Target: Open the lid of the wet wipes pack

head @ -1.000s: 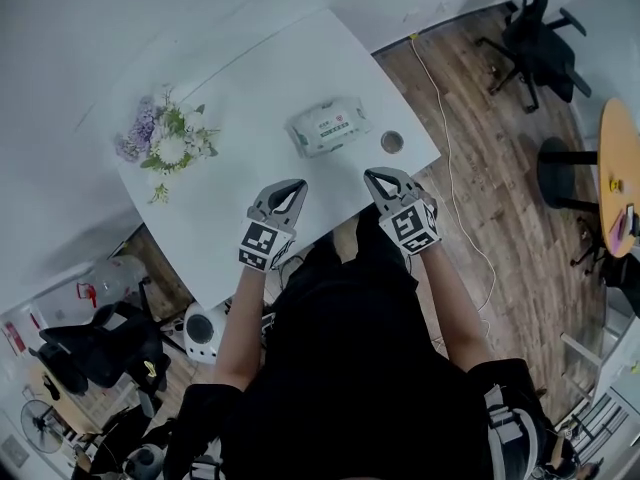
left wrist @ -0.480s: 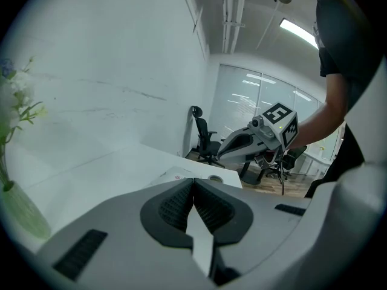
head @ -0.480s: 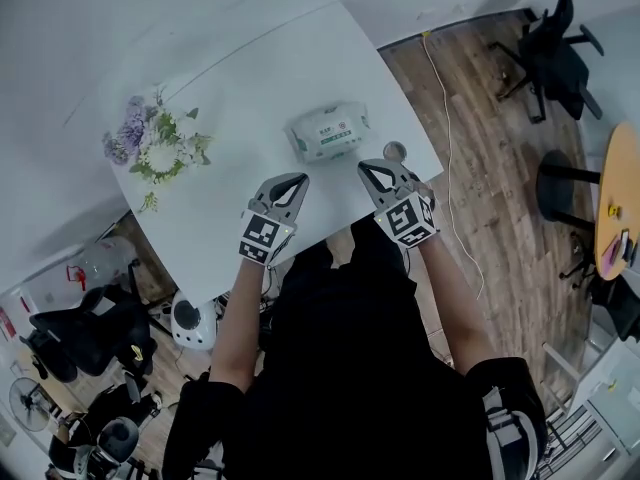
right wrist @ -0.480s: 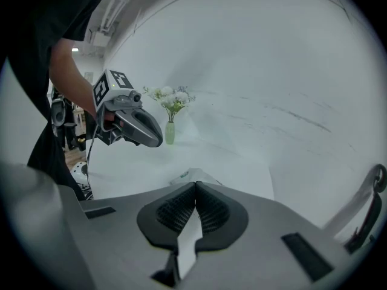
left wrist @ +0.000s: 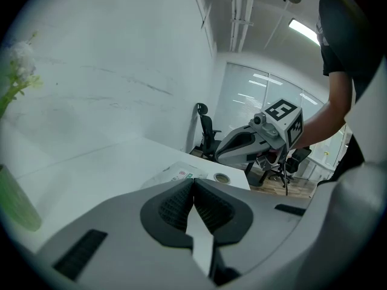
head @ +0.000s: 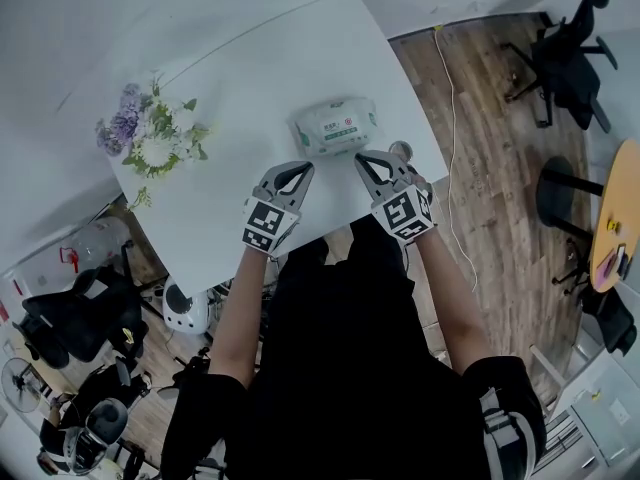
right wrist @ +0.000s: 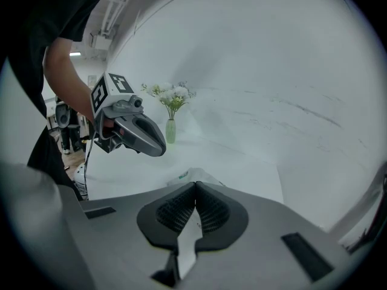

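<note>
The wet wipes pack (head: 336, 126) is white with a green and red label and lies flat on the white table (head: 250, 78), lid down. My left gripper (head: 299, 169) hovers just short of the pack's near left side, shut and holding nothing. My right gripper (head: 361, 159) is at the pack's near right corner, also shut and empty. In the left gripper view the pack (left wrist: 179, 173) peeks over my closed jaws, with the right gripper (left wrist: 219, 156) above it. The right gripper view shows the pack (right wrist: 195, 175) just past the jaws and the left gripper (right wrist: 161, 149) to the left.
A vase of purple and white flowers (head: 150, 138) stands at the table's left. A small round cap-like object (head: 401, 149) lies by the table's right edge, beside the right gripper. Office chairs (head: 565, 48) and a cable (head: 452, 148) are on the wood floor to the right.
Both grippers have moved forward over the table's near edge toward the pack, and they stay shut. The pack has not moved on the table.
</note>
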Action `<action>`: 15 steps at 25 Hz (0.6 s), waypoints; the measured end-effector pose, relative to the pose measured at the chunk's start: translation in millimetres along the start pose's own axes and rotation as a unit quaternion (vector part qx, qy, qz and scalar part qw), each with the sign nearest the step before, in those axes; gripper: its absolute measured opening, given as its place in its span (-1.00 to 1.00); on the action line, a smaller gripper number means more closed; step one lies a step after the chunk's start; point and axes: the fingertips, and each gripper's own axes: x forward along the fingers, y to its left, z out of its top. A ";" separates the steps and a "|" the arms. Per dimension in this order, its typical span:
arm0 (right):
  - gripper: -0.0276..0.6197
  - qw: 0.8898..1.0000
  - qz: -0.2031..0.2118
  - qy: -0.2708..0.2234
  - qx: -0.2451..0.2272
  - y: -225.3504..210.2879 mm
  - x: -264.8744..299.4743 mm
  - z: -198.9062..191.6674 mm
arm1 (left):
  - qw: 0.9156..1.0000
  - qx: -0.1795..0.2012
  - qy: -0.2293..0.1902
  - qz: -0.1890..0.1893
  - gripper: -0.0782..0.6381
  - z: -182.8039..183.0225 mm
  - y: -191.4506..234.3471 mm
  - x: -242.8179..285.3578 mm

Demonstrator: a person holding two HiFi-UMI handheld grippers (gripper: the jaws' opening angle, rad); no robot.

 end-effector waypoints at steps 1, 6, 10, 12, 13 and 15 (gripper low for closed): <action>-0.86 1.000 0.002 0.000 -0.001 -0.8 2.2 0.0 | 1.000 -0.002 0.001 0.001 -0.72 -1.6 0.6 2.0; -0.86 1.000 0.011 0.006 -0.011 -5.3 15.7 -3.4 | 1.000 -0.011 0.007 0.005 -0.72 -9.7 6.2 13.9; -0.86 1.000 0.017 0.010 -0.019 -7.2 23.4 -6.1 | 1.000 -0.018 0.009 0.009 -0.72 -14.1 10.5 20.4; -0.86 0.999 0.020 0.014 -0.024 -8.4 27.2 -9.4 | 1.000 -0.020 0.010 0.012 -0.72 -16.8 12.7 24.0; -0.86 0.999 0.020 0.017 -0.026 -8.9 29.0 -11.4 | 1.000 -0.022 0.011 0.013 -0.72 -18.4 13.6 25.7; -0.86 0.999 0.021 0.022 -0.031 -10.1 33.2 -15.3 | 1.000 -0.024 0.012 0.015 -0.72 -21.5 16.0 28.9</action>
